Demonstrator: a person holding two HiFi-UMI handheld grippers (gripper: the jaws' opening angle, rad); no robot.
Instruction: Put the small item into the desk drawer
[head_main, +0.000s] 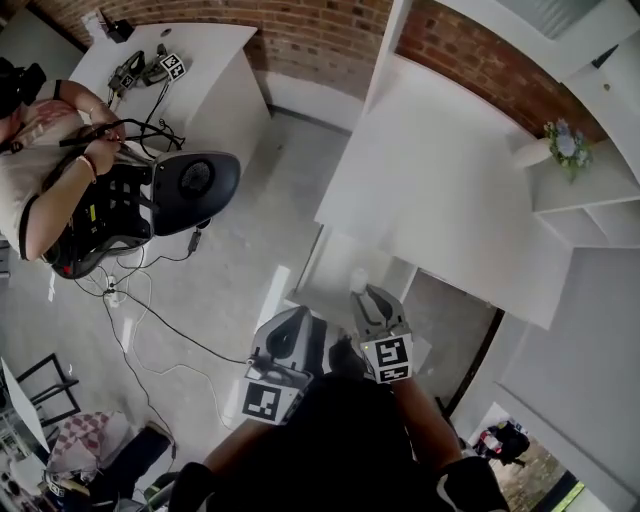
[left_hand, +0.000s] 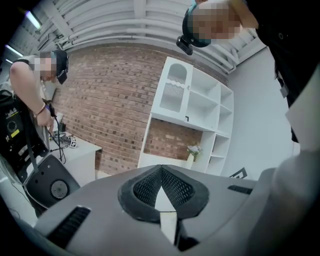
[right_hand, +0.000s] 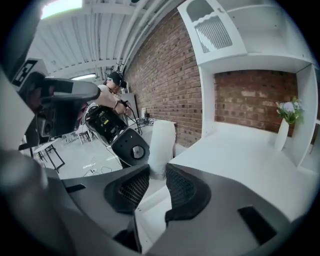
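Holding the white cylinder between its pads above the desk drawer just ahead, the right gripper should next lower and release; left gripper closed, empty

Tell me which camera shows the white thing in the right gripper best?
The right gripper view: the white cylinder stands big and close between the right gripper's jaws. The head view shows it only tiny, past the jaw tips. The left gripper view misses it.
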